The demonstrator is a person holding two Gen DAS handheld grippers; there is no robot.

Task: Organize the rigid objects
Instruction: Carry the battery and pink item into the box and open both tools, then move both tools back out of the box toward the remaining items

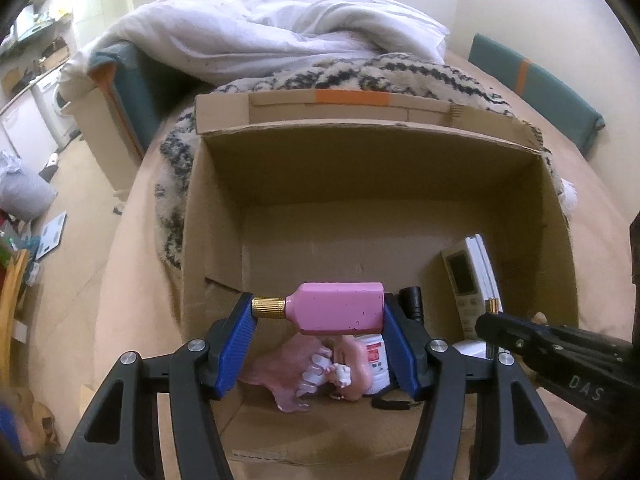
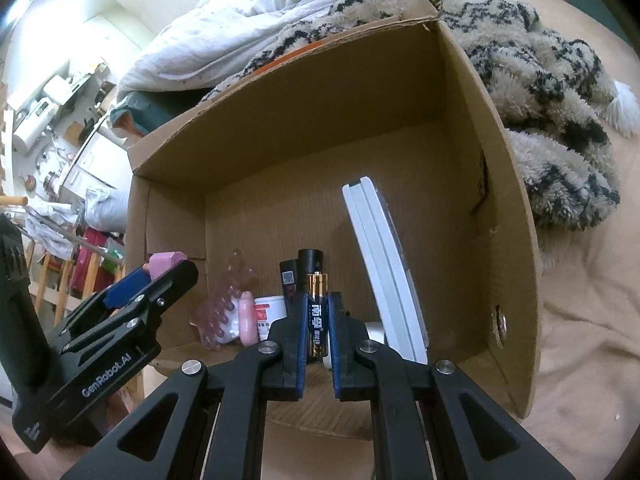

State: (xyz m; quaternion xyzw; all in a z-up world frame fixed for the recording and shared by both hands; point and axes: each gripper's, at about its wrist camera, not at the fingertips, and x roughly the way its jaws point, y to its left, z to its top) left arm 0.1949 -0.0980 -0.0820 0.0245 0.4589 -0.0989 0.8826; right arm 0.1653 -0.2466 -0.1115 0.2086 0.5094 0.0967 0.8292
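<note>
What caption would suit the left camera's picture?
Left gripper holds a pink bottle over a cardboard box.

FREE: cardboard box point(image 1: 360, 168) far half, open top | BLOCKED: near floor by remote control point(image 2: 384, 264), flashlight point(image 2: 310, 260), white jar point(image 2: 270, 312)

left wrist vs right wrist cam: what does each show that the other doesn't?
Only the left wrist view: the whole pink rectangular bottle with gold ribbed cap, lying crosswise between the left tongs, and the display face of the white remote control.

Only the right wrist view: the gold-and-black battery upright in the shut right tongs, label readable, and a hole in the box's right wall.

Both: the open brown cardboard box, the clear pink plastic hand-shaped piece, the white jar with red label, the black cylinder.
</note>
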